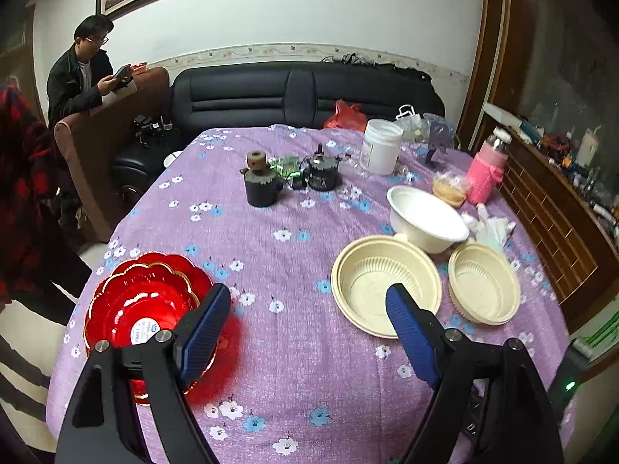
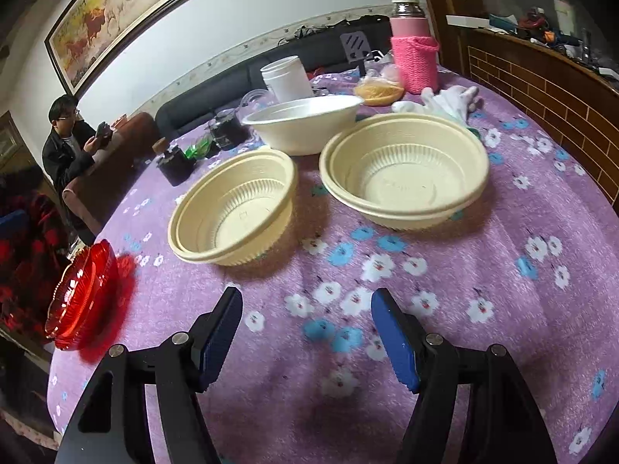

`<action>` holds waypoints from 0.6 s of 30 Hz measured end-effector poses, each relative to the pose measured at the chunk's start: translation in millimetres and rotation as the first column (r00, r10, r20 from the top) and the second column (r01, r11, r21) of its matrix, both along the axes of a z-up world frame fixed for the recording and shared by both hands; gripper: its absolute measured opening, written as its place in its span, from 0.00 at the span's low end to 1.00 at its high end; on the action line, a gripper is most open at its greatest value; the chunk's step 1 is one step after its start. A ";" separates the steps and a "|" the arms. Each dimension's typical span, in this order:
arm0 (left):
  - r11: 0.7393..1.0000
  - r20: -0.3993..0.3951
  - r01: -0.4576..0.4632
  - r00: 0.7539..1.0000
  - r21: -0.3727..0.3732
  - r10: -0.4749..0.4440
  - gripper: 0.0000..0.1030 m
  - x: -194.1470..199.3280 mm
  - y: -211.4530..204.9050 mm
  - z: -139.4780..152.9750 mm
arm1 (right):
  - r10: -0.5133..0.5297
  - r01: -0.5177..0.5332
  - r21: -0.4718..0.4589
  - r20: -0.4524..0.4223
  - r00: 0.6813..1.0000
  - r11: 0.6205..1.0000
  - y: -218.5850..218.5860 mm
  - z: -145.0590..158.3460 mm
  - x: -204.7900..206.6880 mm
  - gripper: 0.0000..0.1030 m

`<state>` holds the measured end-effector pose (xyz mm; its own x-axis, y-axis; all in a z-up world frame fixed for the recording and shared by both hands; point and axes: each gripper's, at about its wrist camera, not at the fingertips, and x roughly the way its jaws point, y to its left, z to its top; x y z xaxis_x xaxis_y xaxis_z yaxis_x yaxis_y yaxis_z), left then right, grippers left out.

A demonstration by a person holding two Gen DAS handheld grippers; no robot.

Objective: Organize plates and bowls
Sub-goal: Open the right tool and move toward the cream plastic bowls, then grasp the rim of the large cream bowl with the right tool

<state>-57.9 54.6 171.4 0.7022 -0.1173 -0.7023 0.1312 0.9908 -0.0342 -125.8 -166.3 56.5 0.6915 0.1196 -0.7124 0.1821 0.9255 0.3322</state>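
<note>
While both claws hang above the purple flowered cloth of the bench (image 1: 294,270), neither one grips anything: the left claw (image 1: 305,332) stands released with its blue pads wide apart over bare cloth, and the right claw (image 2: 307,332) is likewise released, nothing between its pads.

Taking the white bowl (image 1: 425,220) as the landmark: in the left wrist view, the larger cream bowl (image 1: 383,282) sits just in front of it, touching or nearly touching its base, and the left claw's right-hand finger overlaps that cream bowl's near rim in the picture. The smaller-looking cream bowl (image 1: 483,282) lies in front of the white bowl and to its right, just beside the first cream one. The red scalloped plates (image 1: 147,301), stacked with gilt edges, lie well to the left of the white bowl at the bench's near-left edge, partly behind the left claw's left-hand finger. In the right wrist view both cream bowls sit ahead of the right claw, apart from it, and each looks like two nested shells.

A round white and blue sticker (image 1: 145,330) lies in the middle of the top red plate; its print is too small to read. Behind the white bowl stand a white jar (image 1: 381,147) and a flask in a pink knitted sleeve (image 1: 485,174); no writing is legible on either.
</note>
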 end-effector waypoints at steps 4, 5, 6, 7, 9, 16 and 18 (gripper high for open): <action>0.998 0.024 -0.019 1.000 0.059 0.017 0.79 -3.7 -13.7 -17.9 | 0.006 -0.006 0.014 -0.001 1.000 1.000 3.8 -2.5 8.8 0.71; 0.997 0.028 -0.021 0.999 0.079 0.019 0.79 -3.7 -17.9 -22.7 | 0.009 -0.008 0.019 -0.005 1.000 1.000 4.6 -5.5 10.7 0.71; 0.995 0.030 -0.022 0.999 0.099 0.019 0.79 -3.0 -22.0 -27.2 | 0.012 -0.012 0.027 -0.011 1.000 1.000 4.9 -9.2 12.1 0.71; 0.993 0.033 -0.024 0.999 0.118 0.020 0.79 -2.1 -25.2 -30.6 | 0.014 -0.013 0.034 -0.017 1.000 0.999 4.8 -12.3 13.0 0.71; 0.989 0.040 -0.028 0.999 0.148 0.022 0.79 0.0 -29.2 -34.5 | 0.017 -0.016 0.050 -0.031 0.999 0.999 4.1 -18.4 15.7 0.71; 0.978 0.040 -0.053 0.998 0.204 0.046 0.79 19.1 -32.8 -46.6 | 0.018 -0.014 0.118 -0.027 0.999 0.993 -1.6 -14.2 33.5 0.71; 0.977 0.021 -0.061 0.998 0.207 0.058 0.79 29.2 -30.2 -50.6 | 0.023 -0.019 0.137 -0.026 0.999 0.990 1.5 -11.5 45.0 0.71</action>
